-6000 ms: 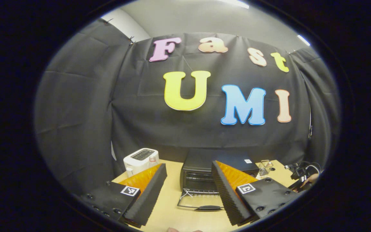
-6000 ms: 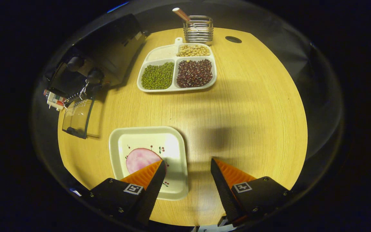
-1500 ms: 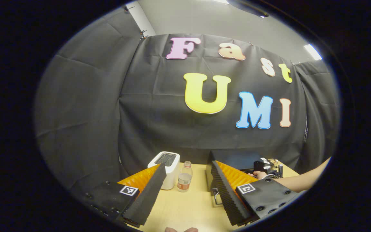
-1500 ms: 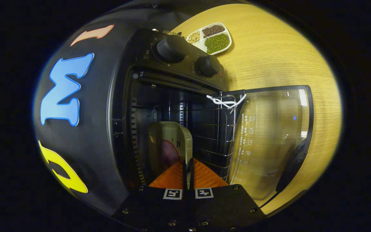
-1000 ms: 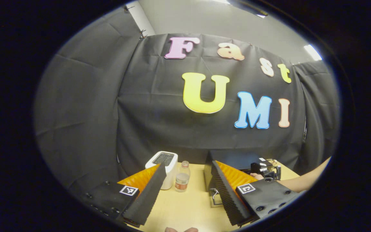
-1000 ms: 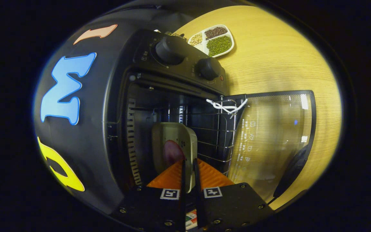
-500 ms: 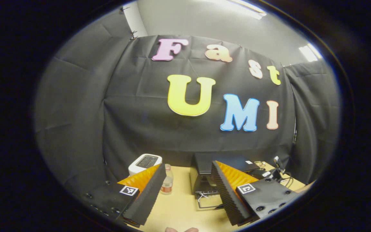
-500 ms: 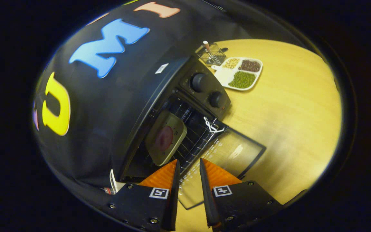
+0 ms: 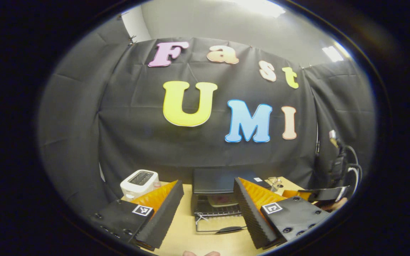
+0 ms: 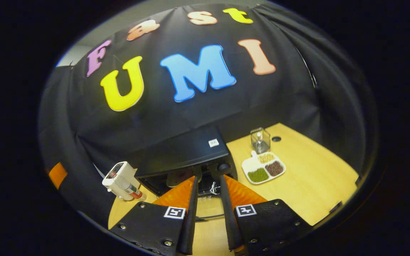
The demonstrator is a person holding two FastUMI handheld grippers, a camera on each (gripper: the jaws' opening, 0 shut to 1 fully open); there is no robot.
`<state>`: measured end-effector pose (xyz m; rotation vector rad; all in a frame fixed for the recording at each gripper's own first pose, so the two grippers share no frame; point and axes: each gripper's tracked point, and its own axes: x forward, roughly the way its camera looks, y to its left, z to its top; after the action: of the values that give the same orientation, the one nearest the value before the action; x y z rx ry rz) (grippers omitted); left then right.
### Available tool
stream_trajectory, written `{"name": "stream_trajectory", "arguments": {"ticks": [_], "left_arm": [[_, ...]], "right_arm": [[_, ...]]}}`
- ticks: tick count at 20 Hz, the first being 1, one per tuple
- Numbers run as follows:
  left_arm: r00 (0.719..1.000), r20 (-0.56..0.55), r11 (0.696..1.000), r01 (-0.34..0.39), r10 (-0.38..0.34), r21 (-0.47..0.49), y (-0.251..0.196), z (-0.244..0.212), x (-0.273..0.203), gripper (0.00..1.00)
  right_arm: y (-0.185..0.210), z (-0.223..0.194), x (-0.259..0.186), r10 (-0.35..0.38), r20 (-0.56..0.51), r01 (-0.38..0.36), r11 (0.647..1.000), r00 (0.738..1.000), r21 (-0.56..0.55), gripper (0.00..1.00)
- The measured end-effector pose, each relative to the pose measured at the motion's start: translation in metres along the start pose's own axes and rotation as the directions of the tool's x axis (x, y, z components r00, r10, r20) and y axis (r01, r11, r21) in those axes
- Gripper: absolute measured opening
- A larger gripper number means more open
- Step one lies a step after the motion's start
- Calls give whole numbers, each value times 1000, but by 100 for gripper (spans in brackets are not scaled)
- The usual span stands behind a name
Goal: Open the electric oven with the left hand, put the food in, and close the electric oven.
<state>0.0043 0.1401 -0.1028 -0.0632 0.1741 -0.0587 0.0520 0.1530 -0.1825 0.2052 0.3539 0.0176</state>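
black cloth wall [image 9: 137,142], grey ceiling with lights [image 9: 262,7], wooden table [image 10: 315,185].

electric oven [image 9: 219,181]: black, at the worktop's back | door [image 9: 219,224]: glass, dropped flat open | food [image 9: 221,198]: pink slice on plate [image 9: 222,203], inside on rack

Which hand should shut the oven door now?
Left, probably. The left gripper is open and looks straight at the oven, whose door lies flat open between its fingers. The plate already sits inside.
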Motion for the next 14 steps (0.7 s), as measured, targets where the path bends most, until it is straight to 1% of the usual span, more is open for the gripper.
{"name": "stream_trajectory", "arguments": {"ticks": [1, 2, 3, 4, 5, 6, 7, 9, 10, 13, 14], "left_arm": [[1000, 8, 1000, -3, 3, 3, -10, 4, 3, 92], [1000, 19, 1000, -4, 4, 7, -22, 8, 4, 100], [1000, 29, 1000, -7, 7, 12, -33, 12, 5, 100], [999, 36, 1000, -12, 11, 17, -43, 14, 8, 100], [999, 39, 1000, -19, 18, 17, -53, 17, 9, 100], [998, 48, 1000, -28, 28, 10, -60, 19, 11, 100], [998, 58, 1000, -25, 25, -3, -71, 24, 12, 100], [997, 71, 1000, -21, 21, -9, -88, 30, 13, 100], [997, 75, 1000, -22, 22, -3, -93, 33, 15, 100], [999, 46, 999, -21, 20, 24, -108, 23, 22, 100], [999, 28, 999, -22, 21, 30, -112, 15, 25, 92]], "right_arm": [[-2, 19, -10, 24, 42, -23, 999, 999, -39, 39], [-5, 36, -20, 47, 84, -41, 996, 995, -75, 42], [-8, 53, -28, 72, 119, -59, 993, 990, -107, 46], [-12, 67, -39, 93, 154, -72, 988, 984, -134, 59], [-17, 83, -49, 105, 185, -77, 985, 977, -153, 59], [-23, 95, -57, 108, 215, -72, 983, 971, -168, 79], [-29, 108, -68, 108, 254, -63, 982, 961, -179, 93], [-43, 128, -76, 93, 330, -30, 981, 939, -191, 93], [-47, 136, -80, 91, 351, -25, 982, 932, -189, 93], [-64, 144, -87, 84, 364, -23, 985, 928, -170, 93], [-69, 147, -86, 78, 362, -17, 986, 929, -168, 93]]}}
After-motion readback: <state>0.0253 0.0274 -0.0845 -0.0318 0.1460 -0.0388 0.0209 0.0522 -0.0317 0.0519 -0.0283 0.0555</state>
